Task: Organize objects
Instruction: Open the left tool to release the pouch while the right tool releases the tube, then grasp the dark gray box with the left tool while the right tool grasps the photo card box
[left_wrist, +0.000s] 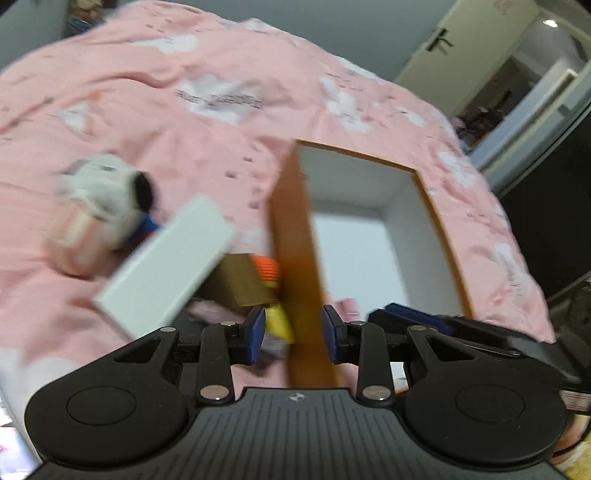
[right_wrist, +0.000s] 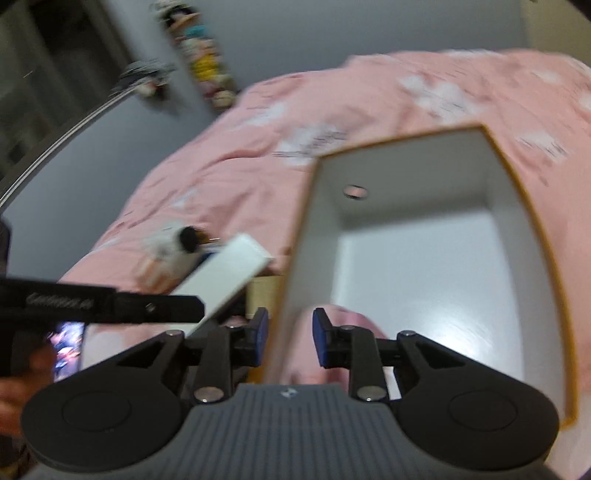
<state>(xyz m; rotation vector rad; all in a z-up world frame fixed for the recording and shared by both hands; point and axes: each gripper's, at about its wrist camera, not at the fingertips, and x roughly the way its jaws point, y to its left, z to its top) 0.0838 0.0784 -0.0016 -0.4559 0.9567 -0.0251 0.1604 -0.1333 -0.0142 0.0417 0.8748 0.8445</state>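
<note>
An orange box with a white inside (left_wrist: 354, 236) lies open on the pink bed; it also shows in the right wrist view (right_wrist: 424, 266). My left gripper (left_wrist: 293, 334) is open, its fingers on either side of the box's left wall (left_wrist: 299, 266). My right gripper (right_wrist: 290, 339) is open, also astride that wall (right_wrist: 295, 280). Left of the box lie a white flat box (left_wrist: 166, 266), a white plush toy (left_wrist: 107, 192), a tan box (left_wrist: 236, 280), an orange object (left_wrist: 267, 271) and a yellow one (left_wrist: 279, 321). The frames are blurred.
The pink bedspread (left_wrist: 184, 110) covers the whole bed. A doorway (left_wrist: 517, 74) opens at the far right. The other gripper's black body (right_wrist: 92, 304) reaches in from the left in the right wrist view. A shelf of toys (right_wrist: 203, 59) hangs on the wall.
</note>
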